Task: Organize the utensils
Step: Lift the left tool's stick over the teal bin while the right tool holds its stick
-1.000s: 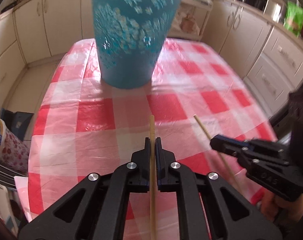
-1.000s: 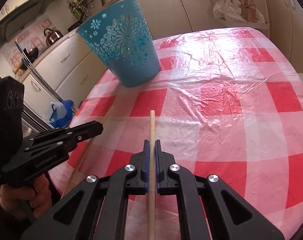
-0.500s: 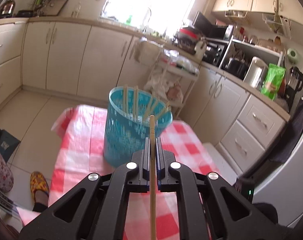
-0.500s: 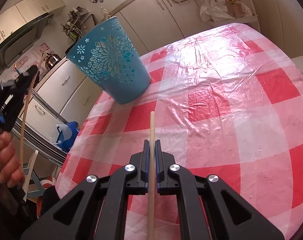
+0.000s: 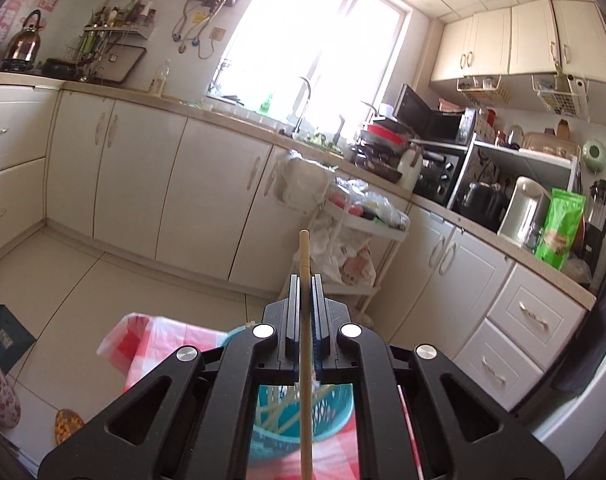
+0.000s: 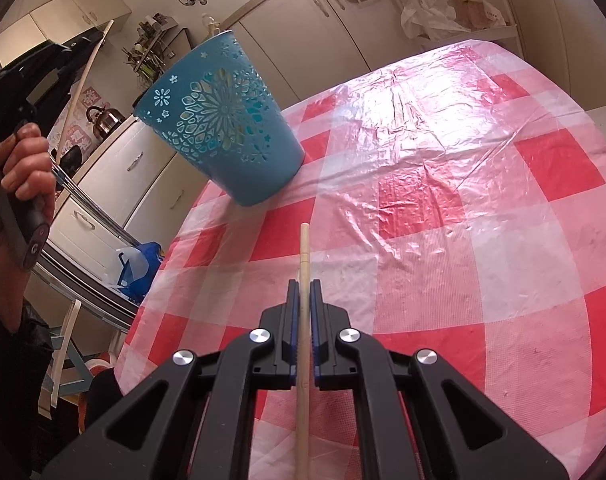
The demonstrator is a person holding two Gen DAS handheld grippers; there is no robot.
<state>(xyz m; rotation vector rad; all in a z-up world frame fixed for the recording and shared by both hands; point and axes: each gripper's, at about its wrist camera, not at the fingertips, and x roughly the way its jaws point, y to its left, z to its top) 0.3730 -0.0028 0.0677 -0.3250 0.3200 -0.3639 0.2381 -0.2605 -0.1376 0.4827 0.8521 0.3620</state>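
Your left gripper (image 5: 304, 292) is clenched on a wooden chopstick (image 5: 305, 360), whose tip projects just ahead of the jaws. The blue basket (image 5: 303, 428) sits directly below this tool and holds several more sticks. Your right gripper (image 6: 304, 296) likewise grasps a second chopstick (image 6: 303, 360), angled down over the checked tablecloth (image 6: 463, 200). The basket stands ahead and to the left of that tool. Your left hand (image 6: 19, 184) appears at its far left.
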